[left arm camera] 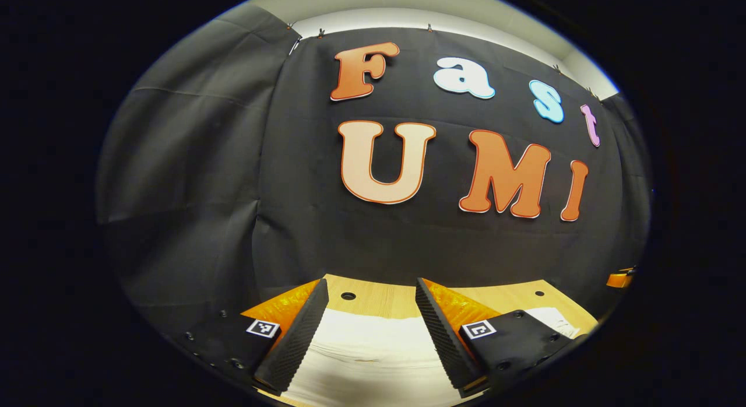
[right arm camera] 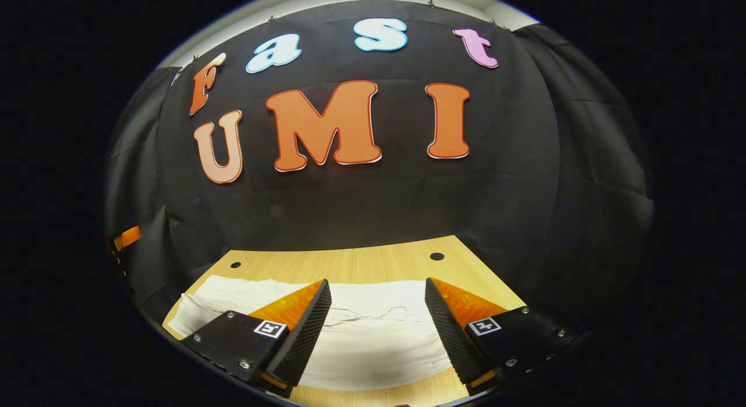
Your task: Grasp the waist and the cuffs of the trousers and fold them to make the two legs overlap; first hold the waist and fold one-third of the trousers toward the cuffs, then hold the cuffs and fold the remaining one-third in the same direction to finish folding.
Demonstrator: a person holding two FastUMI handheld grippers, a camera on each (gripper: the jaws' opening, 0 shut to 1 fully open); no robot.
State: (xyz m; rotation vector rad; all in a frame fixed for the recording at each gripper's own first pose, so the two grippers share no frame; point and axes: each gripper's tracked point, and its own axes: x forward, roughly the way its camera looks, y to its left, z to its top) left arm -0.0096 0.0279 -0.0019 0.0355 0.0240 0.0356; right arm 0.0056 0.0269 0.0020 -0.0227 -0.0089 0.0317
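both hand-held grippers poised over the trousers, no grasp yet

nearest, the left hand-held gripper (left arm camera: 370, 325) hangs with fingers spread wide, holding nothing; the white trousers (left arm camera: 367, 354) lie flat directly beneath and between them. the right hand-held gripper (right arm camera: 379, 328) is likewise released, the trousers (right arm camera: 373, 337) spreading under it and out to its left, a thin drawstring showing. beyond the cloth, the bare tabletop (right arm camera: 349, 264) runs to the booth wall. this looks like the opening step: each needs to drop and pinch a fabric edge, waist or cuff, before folding.
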